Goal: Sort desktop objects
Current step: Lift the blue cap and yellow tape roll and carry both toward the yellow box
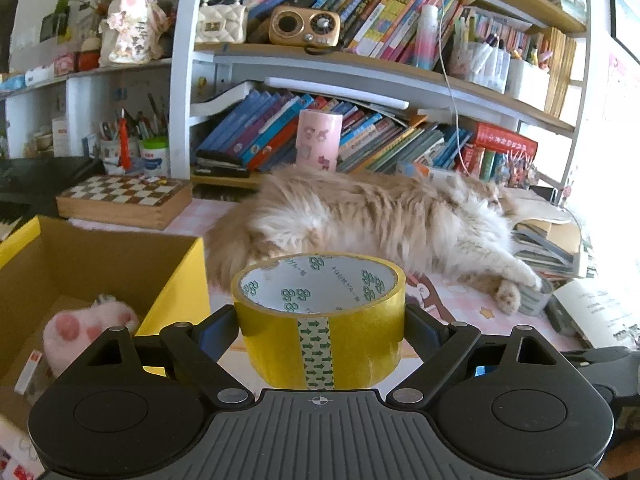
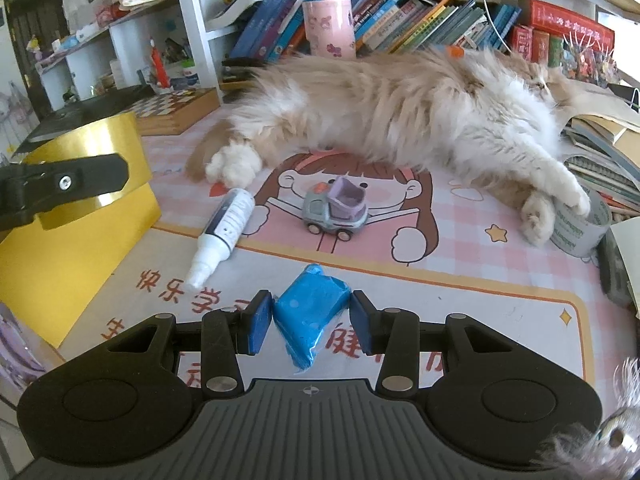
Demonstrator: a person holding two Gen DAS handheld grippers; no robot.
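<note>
Both grippers have something clamped, cat sprawled across the table.

Yellow tape roll point(image 1: 320, 320) sits right in front of the left wrist camera, squeezed between the pads of the left gripper point(image 1: 322, 330), lifted off the table. Off to the gripper's left is a yellow cardboard box point(image 1: 176, 280) with a pink plush paw point(image 1: 86, 326) inside it. Past the roll, a fluffy cat point(image 1: 380, 220) lies stretched out in front of the bookshelf point(image 1: 360, 72).

Right wrist view: a blue wrapped packet point(image 2: 310, 312) is pinched in the right gripper point(image 2: 310, 322), just above the pink table mat point(image 2: 460, 272). Ahead and left of it a white spray bottle point(image 2: 224, 236) lies on its side, and straight ahead stands a little toy truck point(image 2: 336, 212), near the cat's belly. A grey tape roll point(image 2: 582, 232) rests under its front paw, far right.
</note>
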